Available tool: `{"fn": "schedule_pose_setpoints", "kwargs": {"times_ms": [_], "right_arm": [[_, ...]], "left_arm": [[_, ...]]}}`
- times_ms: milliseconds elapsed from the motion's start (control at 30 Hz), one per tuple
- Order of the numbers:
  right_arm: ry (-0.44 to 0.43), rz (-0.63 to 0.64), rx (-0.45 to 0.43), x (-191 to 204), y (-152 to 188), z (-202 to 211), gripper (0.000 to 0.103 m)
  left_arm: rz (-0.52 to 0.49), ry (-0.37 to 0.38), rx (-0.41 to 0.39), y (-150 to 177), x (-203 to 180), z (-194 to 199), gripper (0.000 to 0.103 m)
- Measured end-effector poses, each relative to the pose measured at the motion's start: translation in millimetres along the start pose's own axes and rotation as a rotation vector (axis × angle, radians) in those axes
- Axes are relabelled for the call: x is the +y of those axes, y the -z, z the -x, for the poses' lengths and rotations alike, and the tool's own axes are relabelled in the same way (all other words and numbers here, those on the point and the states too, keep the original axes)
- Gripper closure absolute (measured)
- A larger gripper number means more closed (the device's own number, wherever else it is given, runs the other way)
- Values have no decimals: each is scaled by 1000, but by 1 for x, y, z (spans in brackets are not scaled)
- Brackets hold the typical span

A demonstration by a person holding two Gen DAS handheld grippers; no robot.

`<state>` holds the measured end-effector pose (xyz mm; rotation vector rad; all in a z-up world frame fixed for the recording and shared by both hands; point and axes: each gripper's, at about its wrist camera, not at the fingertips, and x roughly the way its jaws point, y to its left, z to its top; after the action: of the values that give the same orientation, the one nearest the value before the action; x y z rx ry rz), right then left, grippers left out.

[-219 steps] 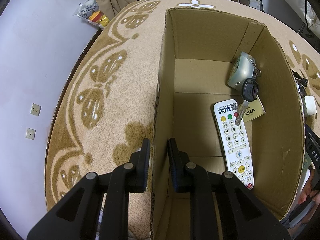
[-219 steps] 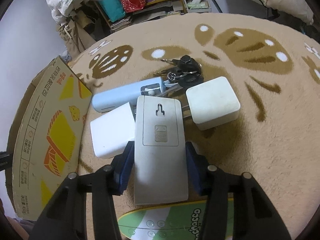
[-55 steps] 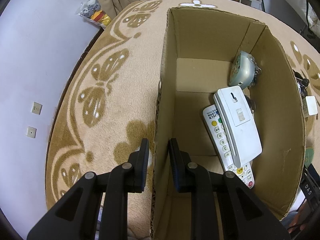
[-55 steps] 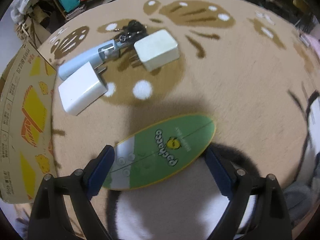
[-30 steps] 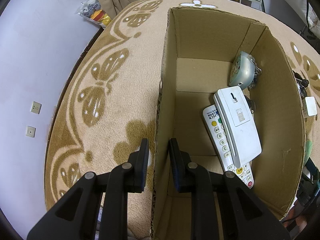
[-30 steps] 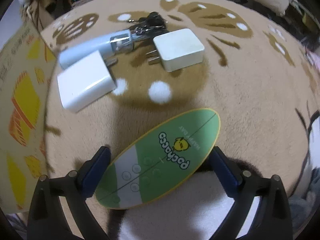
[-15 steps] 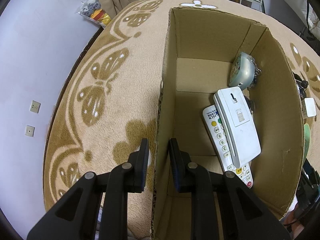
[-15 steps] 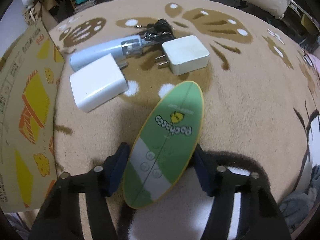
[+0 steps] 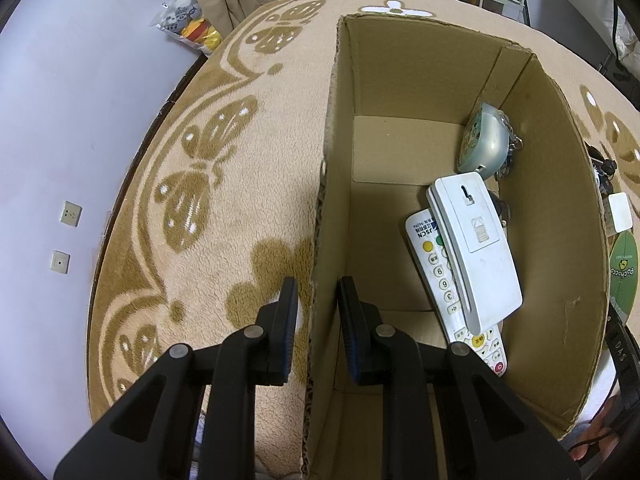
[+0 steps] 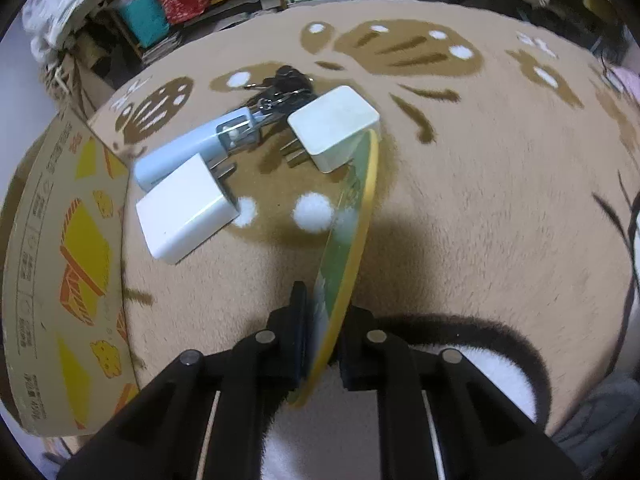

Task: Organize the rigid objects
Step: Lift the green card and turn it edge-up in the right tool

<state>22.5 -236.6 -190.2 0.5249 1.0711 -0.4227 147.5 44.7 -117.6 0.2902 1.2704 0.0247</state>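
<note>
My left gripper (image 9: 314, 300) is shut on the left wall of the cardboard box (image 9: 324, 216). Inside the box lie a white remote with coloured buttons (image 9: 444, 280), a white remote face down on top of it (image 9: 476, 244) and a pale blue round gadget with keys (image 9: 482, 140). My right gripper (image 10: 324, 312) is shut on a green oval card with a yellow rim (image 10: 352, 216), held on edge above the rug. On the rug beyond it lie two white chargers (image 10: 186, 208) (image 10: 334, 126), a light blue tube (image 10: 180, 150) and a black key bunch (image 10: 286, 84).
The box's printed outer wall (image 10: 60, 272) stands at the left of the right wrist view. A beige rug with brown butterfly patterns (image 9: 208, 184) covers the floor. Cluttered shelves (image 10: 168, 4) and a toy bag (image 9: 192, 28) sit at the far edge. A purple wall (image 9: 60, 120) lies to the left.
My right gripper closed on the green card and tipped it from flat on the rug up onto its edge. The left gripper and box stayed still.
</note>
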Motion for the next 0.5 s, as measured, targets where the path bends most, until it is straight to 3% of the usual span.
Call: {"fn": "schedule_pose_setpoints", "kwargs": {"times_ms": [500], "right_arm": [[-103,-55,-98,-1,-8,23,94]], "left_arm": [[4,7,2,0,2,0,83]]}}
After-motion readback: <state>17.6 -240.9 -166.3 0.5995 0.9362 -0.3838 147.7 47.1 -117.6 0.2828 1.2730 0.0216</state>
